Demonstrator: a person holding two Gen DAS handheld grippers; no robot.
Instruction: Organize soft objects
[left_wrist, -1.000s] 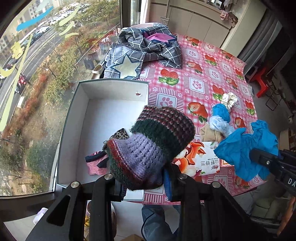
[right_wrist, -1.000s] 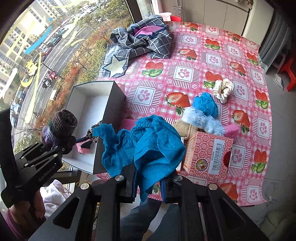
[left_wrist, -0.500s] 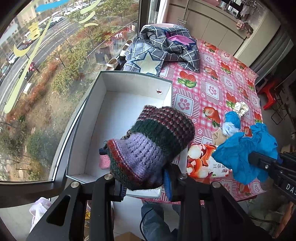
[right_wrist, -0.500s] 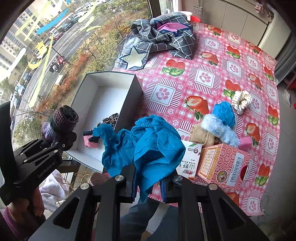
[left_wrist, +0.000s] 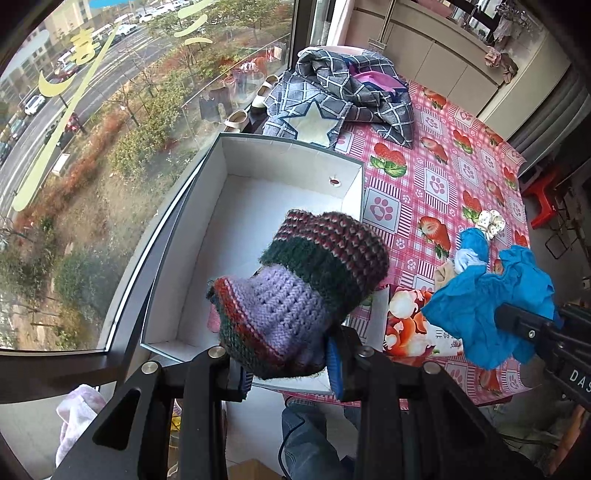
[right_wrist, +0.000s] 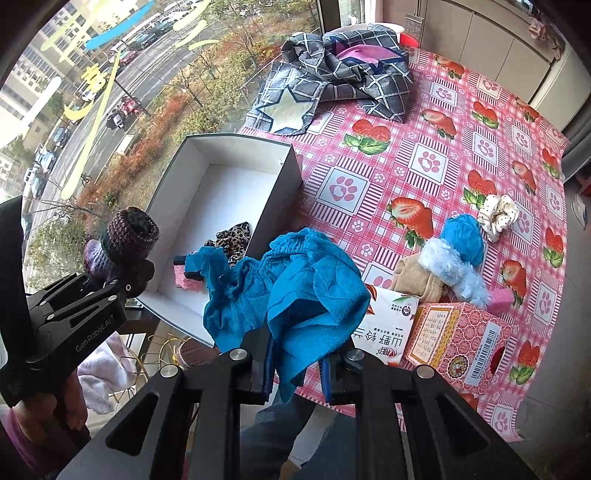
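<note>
My left gripper (left_wrist: 291, 373) is shut on a striped knitted hat (left_wrist: 306, 291) and holds it above the near end of the open white box (left_wrist: 258, 147). The hat also shows in the right wrist view (right_wrist: 125, 240). My right gripper (right_wrist: 295, 373) is shut on a blue cloth (right_wrist: 295, 284), held above the table's near edge, right of the box (right_wrist: 280, 177). The blue cloth also shows in the left wrist view (left_wrist: 491, 295). A leopard-print piece (right_wrist: 232, 240) and a pink piece (right_wrist: 184, 278) lie in the box.
On the strawberry tablecloth (right_wrist: 424, 155) lie a blue and pale-blue fluffy bundle (right_wrist: 458, 251), a beige cloth (right_wrist: 417, 277), a white scrunchie (right_wrist: 498, 218), a pink tissue box (right_wrist: 458, 343), a flat paper pack (right_wrist: 388, 325) and a checked blanket (right_wrist: 343, 77). A window runs along the left.
Both grippers have risen and drawn back from the table, each still holding its item. The box and table now look smaller and farther away.
</note>
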